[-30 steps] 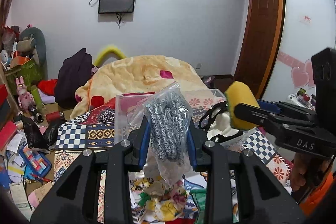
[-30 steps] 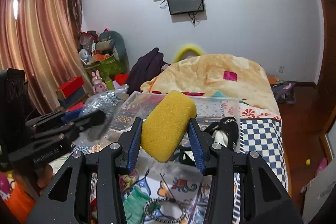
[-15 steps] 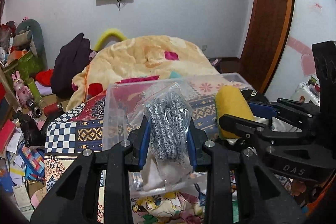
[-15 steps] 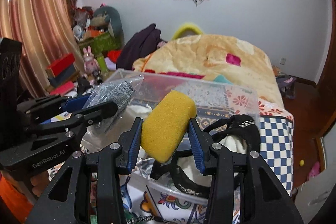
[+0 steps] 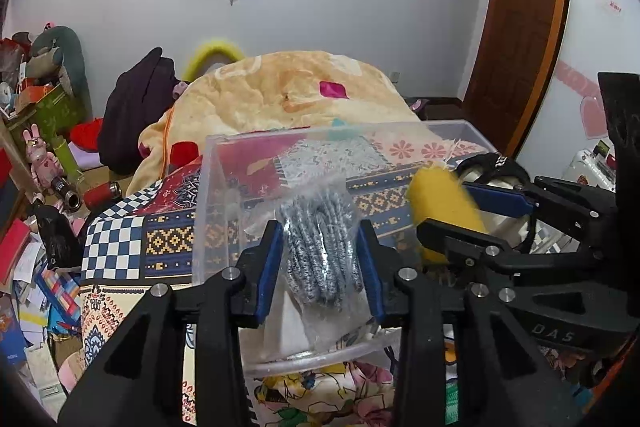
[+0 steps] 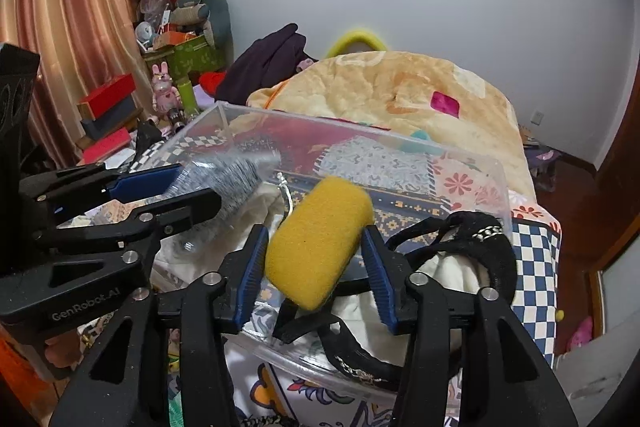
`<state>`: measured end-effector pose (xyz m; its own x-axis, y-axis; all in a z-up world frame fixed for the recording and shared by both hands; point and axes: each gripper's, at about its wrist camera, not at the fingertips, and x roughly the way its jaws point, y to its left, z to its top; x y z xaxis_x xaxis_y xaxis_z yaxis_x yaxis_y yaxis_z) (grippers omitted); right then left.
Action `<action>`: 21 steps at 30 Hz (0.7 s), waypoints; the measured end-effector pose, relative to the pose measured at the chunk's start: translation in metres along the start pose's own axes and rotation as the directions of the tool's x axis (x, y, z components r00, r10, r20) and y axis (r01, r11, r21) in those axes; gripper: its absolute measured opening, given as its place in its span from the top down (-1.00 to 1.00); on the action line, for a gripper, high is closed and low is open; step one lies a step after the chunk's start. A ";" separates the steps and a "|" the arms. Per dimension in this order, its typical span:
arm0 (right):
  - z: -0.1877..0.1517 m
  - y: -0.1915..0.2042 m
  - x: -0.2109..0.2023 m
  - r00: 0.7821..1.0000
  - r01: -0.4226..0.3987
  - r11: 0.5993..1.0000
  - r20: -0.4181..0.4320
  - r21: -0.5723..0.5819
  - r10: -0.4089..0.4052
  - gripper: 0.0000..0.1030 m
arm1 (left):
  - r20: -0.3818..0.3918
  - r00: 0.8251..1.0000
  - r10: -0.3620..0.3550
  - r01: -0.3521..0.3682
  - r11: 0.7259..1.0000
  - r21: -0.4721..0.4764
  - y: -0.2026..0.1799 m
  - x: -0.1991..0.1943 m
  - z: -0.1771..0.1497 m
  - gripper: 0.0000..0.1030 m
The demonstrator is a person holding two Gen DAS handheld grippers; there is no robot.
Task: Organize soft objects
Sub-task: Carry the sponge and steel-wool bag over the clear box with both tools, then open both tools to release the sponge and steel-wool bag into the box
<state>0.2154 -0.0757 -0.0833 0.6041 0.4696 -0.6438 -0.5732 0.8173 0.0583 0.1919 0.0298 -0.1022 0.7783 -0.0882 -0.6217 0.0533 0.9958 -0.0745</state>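
My left gripper (image 5: 320,263) is shut on a clear plastic bag of grey knitted fabric (image 5: 318,247) and holds it over the near left part of a clear plastic bin (image 5: 208,187). My right gripper (image 6: 318,263) is shut on a yellow sponge (image 6: 318,241) and holds it over the same bin (image 6: 400,143). The sponge also shows in the left wrist view (image 5: 440,211), and the bag shows blurred in the right wrist view (image 6: 232,175). A black strappy item (image 6: 480,247) and white cloth (image 6: 448,271) lie inside the bin.
The bin sits on a patterned bedspread (image 5: 120,239). A yellow-orange blanket (image 5: 296,95) is heaped behind it. A dark garment (image 5: 136,107) lies at the back left. Boxes, toys and papers (image 5: 32,227) clutter the floor on the left. A wooden door (image 5: 516,27) is at the right.
Both grippers have moved forward and down over the clear bin, still holding their loads. The bin now fills more of both views.
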 end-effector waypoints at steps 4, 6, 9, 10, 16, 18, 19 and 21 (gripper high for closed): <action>0.003 -0.001 -0.014 0.999 0.009 1.000 0.039 0.003 -0.009 -0.12 | 0.038 0.999 -0.002 0.002 1.000 -0.001 0.000 -0.016 0.003 0.07; 0.004 -0.002 -0.020 0.999 0.010 1.000 0.053 0.004 -0.010 -0.13 | 0.064 0.998 -0.008 0.008 1.000 -0.001 0.000 -0.028 0.005 0.00; 0.004 -0.002 -0.033 0.997 0.009 1.000 0.082 0.003 -0.009 -0.17 | 0.103 0.995 -0.015 0.015 1.000 -0.003 -0.001 -0.045 0.006 -0.15; 0.004 -0.001 -0.038 0.996 0.008 1.000 0.094 0.003 -0.009 -0.20 | 0.120 0.993 -0.017 0.017 1.000 -0.003 -0.002 -0.053 0.006 -0.18; -0.005 -0.001 -0.070 0.986 -0.004 1.000 0.164 0.009 0.003 -0.33 | 0.186 0.982 -0.034 0.036 0.999 -0.006 -0.004 -0.083 0.002 -0.46; -0.010 0.000 -0.080 0.982 -0.002 1.000 0.190 0.012 -0.001 -0.41 | 0.198 0.979 -0.035 0.037 0.999 -0.005 -0.003 -0.091 -0.002 -0.48; -0.013 0.002 -0.084 0.980 0.001 1.000 0.200 0.012 -0.003 -0.43 | 0.199 0.979 -0.037 0.038 0.999 -0.004 -0.003 -0.093 -0.004 -0.49; -0.020 0.003 -0.089 0.978 0.010 1.000 0.210 0.005 -0.011 -0.46 | 0.193 0.980 -0.045 0.047 0.999 -0.004 -0.002 -0.096 -0.010 -0.52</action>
<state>0.1489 -0.1214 -0.0407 0.7132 0.5201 -0.4699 -0.5640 0.8239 0.0558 0.1104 0.0357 -0.0501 0.8811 -0.1264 -0.4558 0.0868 0.9905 -0.1069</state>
